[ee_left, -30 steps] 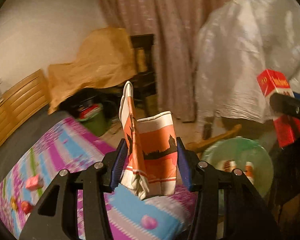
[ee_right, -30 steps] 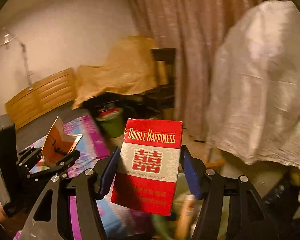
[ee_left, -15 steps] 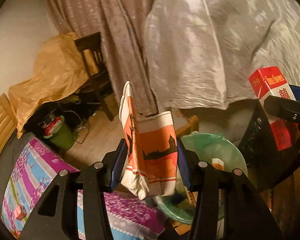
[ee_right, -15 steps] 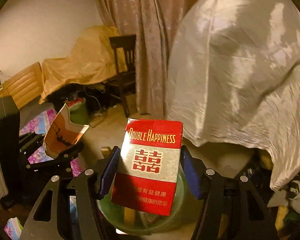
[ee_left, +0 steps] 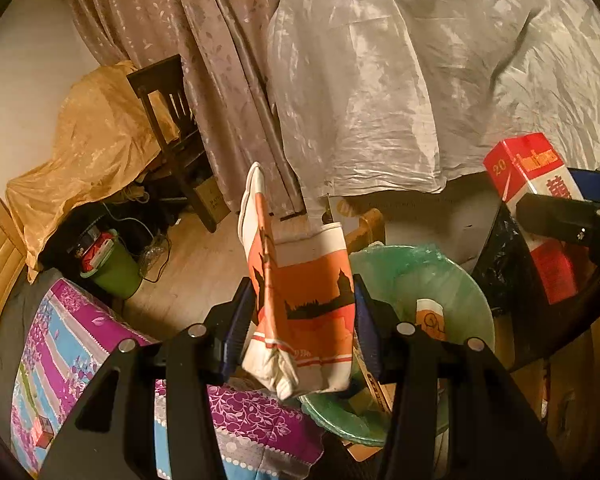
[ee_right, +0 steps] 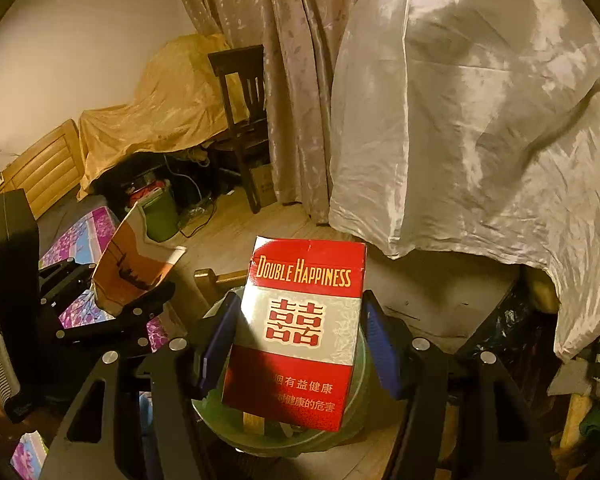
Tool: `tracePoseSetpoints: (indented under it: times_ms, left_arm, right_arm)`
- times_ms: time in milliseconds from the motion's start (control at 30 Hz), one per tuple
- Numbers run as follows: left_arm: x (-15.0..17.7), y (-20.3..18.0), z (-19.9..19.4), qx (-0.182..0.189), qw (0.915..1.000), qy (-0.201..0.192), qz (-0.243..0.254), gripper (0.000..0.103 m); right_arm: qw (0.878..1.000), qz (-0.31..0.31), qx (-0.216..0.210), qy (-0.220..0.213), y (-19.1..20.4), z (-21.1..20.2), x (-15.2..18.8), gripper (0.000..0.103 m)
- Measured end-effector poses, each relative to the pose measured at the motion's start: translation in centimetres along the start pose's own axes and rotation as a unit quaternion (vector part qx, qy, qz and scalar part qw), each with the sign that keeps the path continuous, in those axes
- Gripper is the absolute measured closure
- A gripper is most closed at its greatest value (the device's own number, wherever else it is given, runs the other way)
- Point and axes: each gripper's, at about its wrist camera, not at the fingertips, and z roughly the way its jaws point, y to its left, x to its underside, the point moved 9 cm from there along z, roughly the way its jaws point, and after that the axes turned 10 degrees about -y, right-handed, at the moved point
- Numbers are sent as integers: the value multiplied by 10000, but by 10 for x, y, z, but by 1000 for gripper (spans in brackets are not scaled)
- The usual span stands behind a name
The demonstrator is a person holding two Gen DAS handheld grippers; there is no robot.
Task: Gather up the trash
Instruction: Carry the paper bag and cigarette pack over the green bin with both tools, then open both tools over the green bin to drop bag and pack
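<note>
My left gripper (ee_left: 302,316) is shut on a crumpled orange-and-white paper carton (ee_left: 304,312), held upright above the edge of a bin lined with a green bag (ee_left: 440,280). My right gripper (ee_right: 296,332) is shut on a red-and-white cigarette pack (ee_right: 300,332) printed "Double Happiness", held over the same green-lined bin (ee_right: 228,420). The right wrist view has the left gripper (ee_right: 112,292) with its carton (ee_right: 128,264) at the left. In the left wrist view the cigarette pack (ee_left: 536,208) is at the right edge. Some trash lies inside the bin.
A bed with a purple-and-blue patterned cover (ee_left: 72,344) lies at the lower left. A small green bin (ee_left: 116,268), a dark wooden chair (ee_left: 172,128) and a gold-draped pile (ee_left: 84,152) stand behind. A large white cloth (ee_left: 440,80) covers furniture on the right, with curtains (ee_left: 204,60) beside it.
Both grippers swung right and sank from over the bed to above the green-lined bin. Carton and cigarette pack stay gripped. Little has moved in the last half second.
</note>
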Motion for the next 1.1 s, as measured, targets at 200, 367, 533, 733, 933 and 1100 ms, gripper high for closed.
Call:
tracePoseSetpoints:
  times_ms: [200,367,533,733,933,1100]
  left_arm:
    - [2,-5,4,80,10000,42,-4,57]
    - [4,-4,8,522,9979,110,-367,57]
    - [8,-7,17,1102,9905,252,-788,56]
    - [17,-11,28,1357,9841,424,-1060,29]
    - [24,-1,27,1128,9869,474,-1056,29]
    - [28,16,18,764,9918,350,-960,29]
  right_arm:
    - [9995,160,-232,130,5,7,6,41]
    - [9980,336,-477,249,8,15,10,41]
    - [9971,297,-607,351,15,28,14,41]
    - [9943,674,-662,491,5,50,24,24]
    - [9945,705,-627,451,3,50,26,24]
    - [9954,660,-622,313,6,44,21,24]
